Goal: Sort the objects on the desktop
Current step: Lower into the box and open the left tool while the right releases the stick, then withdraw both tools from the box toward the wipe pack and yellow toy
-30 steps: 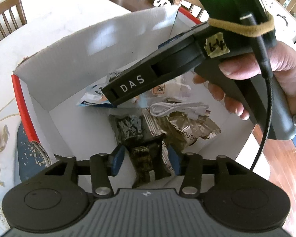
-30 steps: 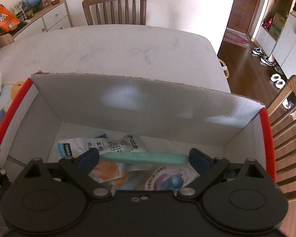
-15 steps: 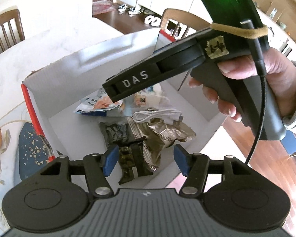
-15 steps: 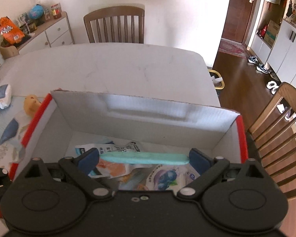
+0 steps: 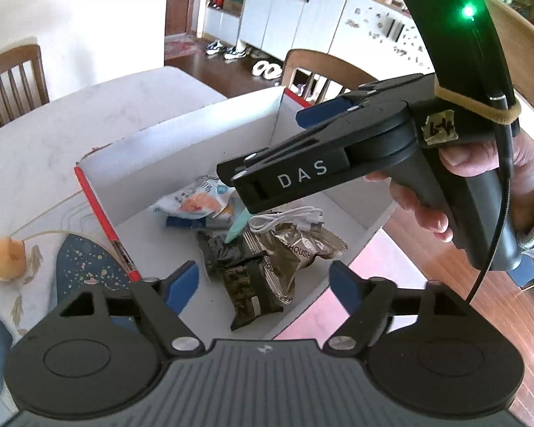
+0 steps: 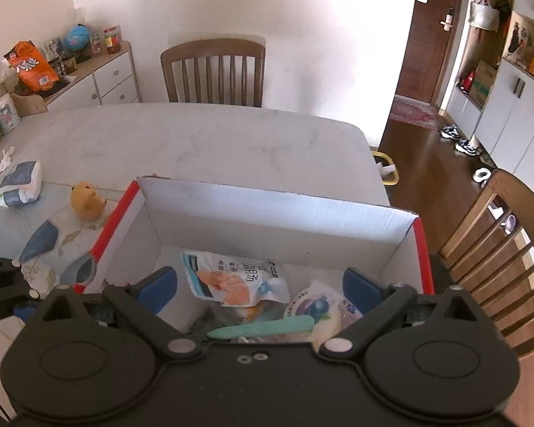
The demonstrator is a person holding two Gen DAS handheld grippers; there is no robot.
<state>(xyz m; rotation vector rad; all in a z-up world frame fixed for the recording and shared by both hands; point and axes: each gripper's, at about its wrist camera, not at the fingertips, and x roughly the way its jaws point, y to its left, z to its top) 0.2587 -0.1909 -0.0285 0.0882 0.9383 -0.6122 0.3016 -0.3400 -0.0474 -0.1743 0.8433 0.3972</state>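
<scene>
Over the white box [image 6: 267, 210], the left gripper [image 5: 263, 281] is opening, empty — the right gripper [image 6: 260, 286] spread, the teal stick [image 6: 263, 326] lying loose below.

A wooden chair [image 6: 213, 71] stands at the far side of the marble table [image 6: 203, 142] — a second chair [image 6: 498, 249] at its right edge. Shoes [image 6: 459, 140] sit on the dark wood floor [image 6: 427, 163] beside white cabinets [image 6: 516, 114]; a globe [image 6: 76, 37] tops the sideboard [image 6: 106, 78].
</scene>
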